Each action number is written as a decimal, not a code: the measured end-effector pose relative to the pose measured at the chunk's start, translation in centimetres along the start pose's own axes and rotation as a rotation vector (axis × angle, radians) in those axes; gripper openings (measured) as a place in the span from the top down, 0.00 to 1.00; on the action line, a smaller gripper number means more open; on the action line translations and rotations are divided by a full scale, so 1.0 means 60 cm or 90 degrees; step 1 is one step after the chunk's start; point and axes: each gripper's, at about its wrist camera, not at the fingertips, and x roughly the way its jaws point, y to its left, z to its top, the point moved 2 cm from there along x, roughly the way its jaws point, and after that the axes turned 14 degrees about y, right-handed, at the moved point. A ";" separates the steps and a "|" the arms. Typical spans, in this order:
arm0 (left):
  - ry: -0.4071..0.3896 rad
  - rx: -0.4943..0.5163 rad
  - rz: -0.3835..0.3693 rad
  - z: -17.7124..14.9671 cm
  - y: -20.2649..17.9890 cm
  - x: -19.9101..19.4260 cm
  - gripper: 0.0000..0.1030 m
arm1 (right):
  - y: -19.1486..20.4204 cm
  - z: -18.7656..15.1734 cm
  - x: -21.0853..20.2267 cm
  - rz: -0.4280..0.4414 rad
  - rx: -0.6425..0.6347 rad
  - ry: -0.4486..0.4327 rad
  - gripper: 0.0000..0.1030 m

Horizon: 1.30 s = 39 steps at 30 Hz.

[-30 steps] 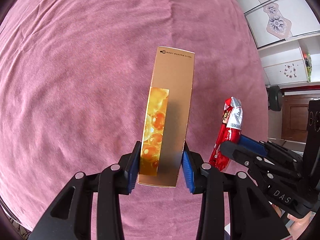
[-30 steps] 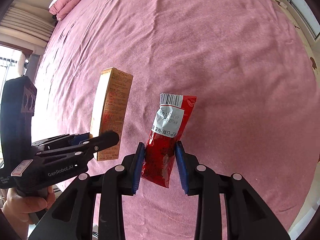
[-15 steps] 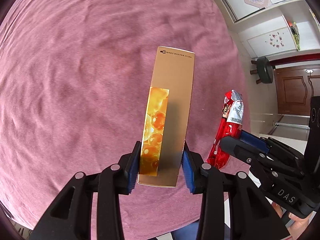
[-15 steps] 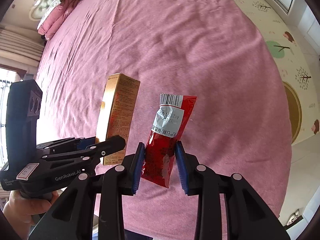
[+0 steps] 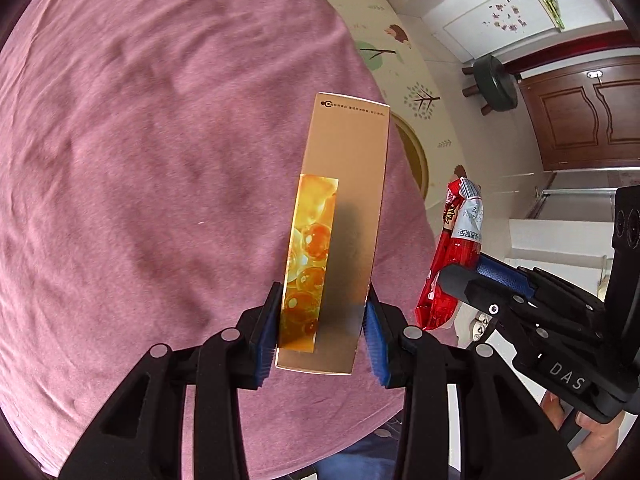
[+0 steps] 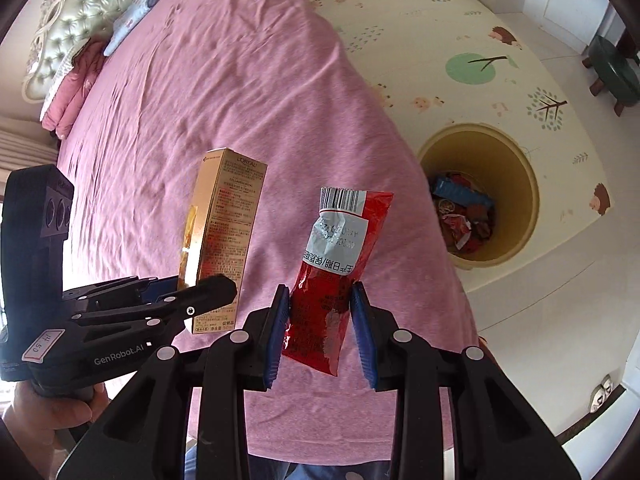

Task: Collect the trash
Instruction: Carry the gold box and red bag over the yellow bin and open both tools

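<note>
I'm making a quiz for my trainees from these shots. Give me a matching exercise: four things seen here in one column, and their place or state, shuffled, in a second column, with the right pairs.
Things:
1. gold box
2. red wrapper
3. yellow bin
4. green stool

Places or states:
A. stands on the floor mat beside the bed, trash inside
B. clamped in the right gripper
C. stands on the floor, far beyond the bin
D. clamped in the left gripper

Pairs: 1-D, 2-B, 3-A, 4-C
</note>
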 end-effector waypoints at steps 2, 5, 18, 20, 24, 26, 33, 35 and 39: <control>0.005 0.012 0.003 0.016 -0.027 0.009 0.63 | -0.029 0.001 -0.010 0.002 0.017 -0.008 0.70; 0.013 0.032 0.009 0.039 -0.064 0.020 0.63 | -0.069 0.004 -0.024 0.009 0.040 -0.019 0.70; 0.051 0.104 0.024 0.129 -0.189 0.049 0.63 | -0.208 0.047 -0.073 0.014 0.102 -0.056 0.70; 0.054 0.113 0.025 0.138 -0.199 0.049 0.62 | -0.225 0.053 -0.080 0.015 0.109 -0.062 0.70; 0.059 0.133 0.028 0.163 -0.234 0.052 0.62 | -0.255 0.066 -0.094 0.011 0.117 -0.072 0.70; 0.058 0.146 0.030 0.173 -0.251 0.051 0.62 | -0.267 0.073 -0.101 0.003 0.117 -0.075 0.70; 0.040 0.194 0.056 0.198 -0.299 0.045 0.50 | -0.303 0.101 -0.129 -0.016 0.121 -0.076 0.68; 0.035 0.194 0.054 0.206 -0.306 0.045 0.36 | -0.312 0.105 -0.136 -0.019 0.132 -0.080 0.61; 0.042 0.184 0.054 0.219 -0.310 0.048 0.32 | -0.320 0.108 -0.138 -0.023 0.138 -0.079 0.57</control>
